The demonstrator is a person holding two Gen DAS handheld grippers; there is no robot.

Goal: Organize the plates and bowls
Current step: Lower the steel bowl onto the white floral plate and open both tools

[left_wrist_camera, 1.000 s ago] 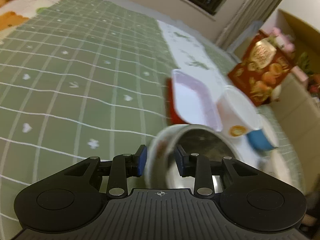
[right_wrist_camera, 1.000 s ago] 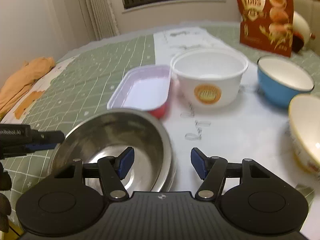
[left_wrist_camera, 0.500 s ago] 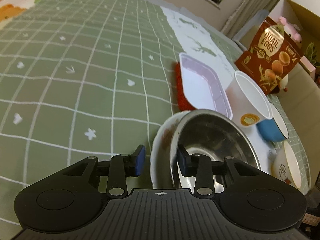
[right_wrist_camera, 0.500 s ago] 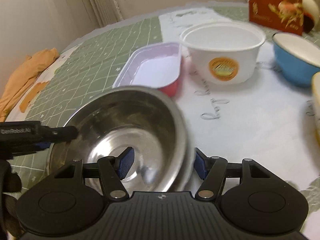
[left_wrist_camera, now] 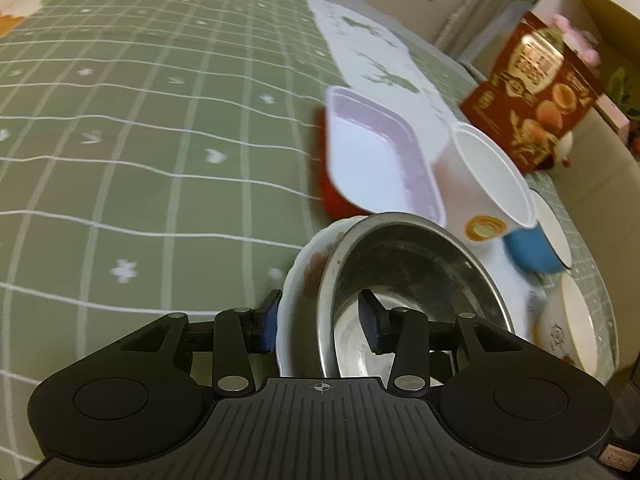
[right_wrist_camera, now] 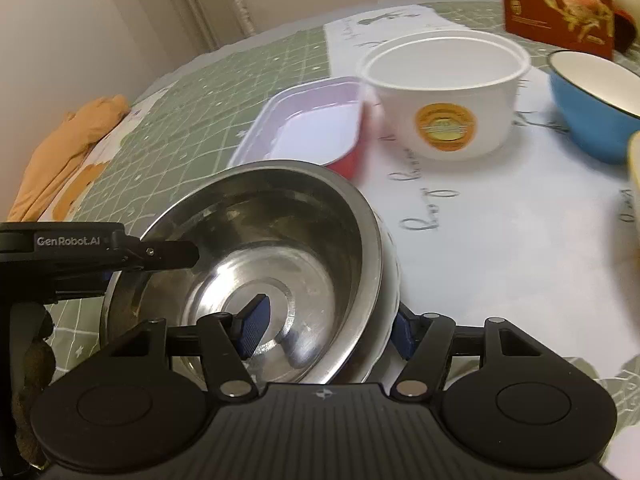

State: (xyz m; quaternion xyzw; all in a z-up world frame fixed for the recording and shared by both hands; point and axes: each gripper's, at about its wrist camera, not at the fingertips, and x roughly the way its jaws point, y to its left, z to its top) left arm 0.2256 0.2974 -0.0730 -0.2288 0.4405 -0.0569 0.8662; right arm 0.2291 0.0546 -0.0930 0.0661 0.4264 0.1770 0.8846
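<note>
We have the steel bowl (right_wrist_camera: 256,264) nested in the white plate (left_wrist_camera: 296,300); left gripper (left_wrist_camera: 318,326) is opening astride both rims, right gripper (right_wrist_camera: 326,328) straddling them. Paper bowl (right_wrist_camera: 444,96), blue bowl (right_wrist_camera: 592,112) and tray (right_wrist_camera: 308,120) remain loose.

Dim warm indoor light, fisheye bending at edges, slight motion blur.

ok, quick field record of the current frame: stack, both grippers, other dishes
stack: steel bowl nested in white plate
left gripper: jaws opening, straddling both rims
right gripper: jaws closing around both rims
surface: green checked cloth
other dishes: rectangular tray, white tub, blue bowl
</note>
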